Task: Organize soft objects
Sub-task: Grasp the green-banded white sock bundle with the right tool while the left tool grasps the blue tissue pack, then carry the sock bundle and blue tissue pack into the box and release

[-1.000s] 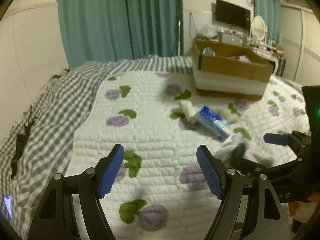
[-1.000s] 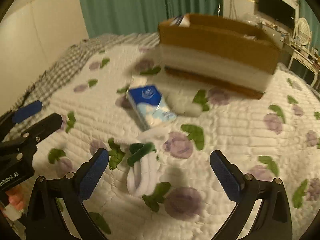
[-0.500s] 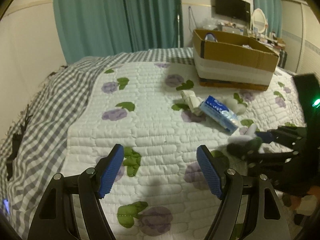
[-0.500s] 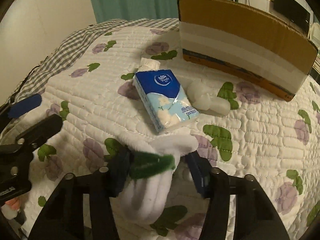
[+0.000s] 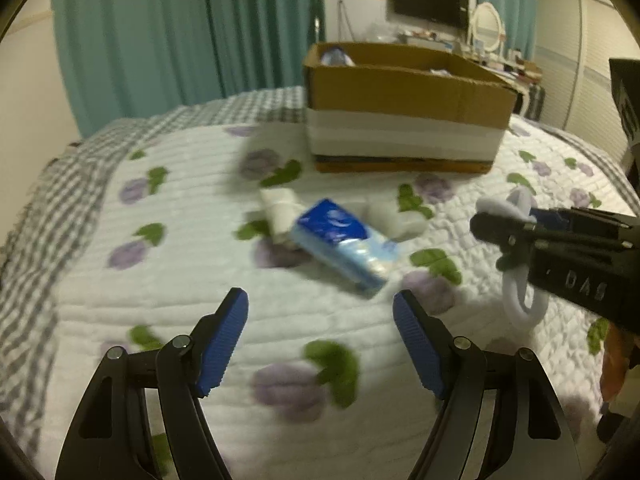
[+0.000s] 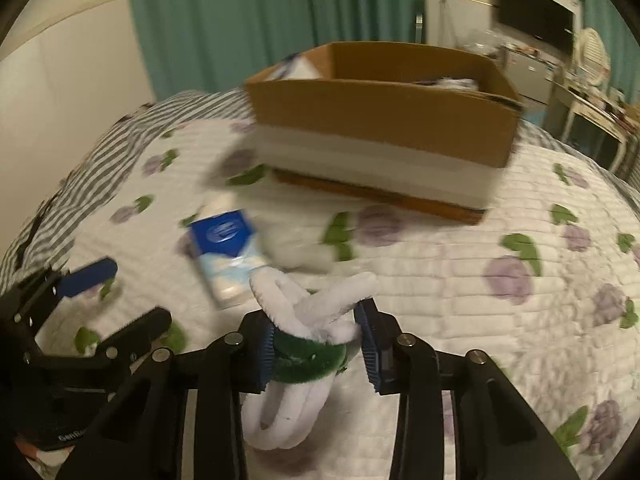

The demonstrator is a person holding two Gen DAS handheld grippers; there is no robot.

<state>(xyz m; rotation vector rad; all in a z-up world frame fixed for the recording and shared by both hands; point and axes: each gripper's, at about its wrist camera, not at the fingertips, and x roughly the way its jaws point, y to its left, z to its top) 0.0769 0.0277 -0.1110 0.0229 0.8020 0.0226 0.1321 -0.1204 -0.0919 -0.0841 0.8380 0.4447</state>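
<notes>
My right gripper (image 6: 318, 344) is shut on a bundle of white fuzzy loops tied with a green band (image 6: 308, 316), held above the quilt; it also shows in the left wrist view (image 5: 520, 304). My left gripper (image 5: 320, 344) is open and empty over the quilt. A blue tissue pack (image 5: 344, 240) lies ahead of it, also in the right wrist view (image 6: 226, 248). A white roll (image 5: 280, 208) and a white soft lump (image 5: 394, 218) lie beside the pack. An open cardboard box (image 5: 404, 108) stands behind them, also in the right wrist view (image 6: 384, 120).
The bed carries a white quilt with purple flowers (image 5: 192, 280) over a grey checked sheet (image 5: 36, 232). Teal curtains (image 5: 180, 32) hang behind. A dresser with a mirror (image 5: 488, 28) and a wall TV (image 5: 432, 0) stand at the far right.
My right gripper closed on the white bundle and lifted it off the quilt toward the box. My left gripper moved forward, closer to the tissue pack, still open.
</notes>
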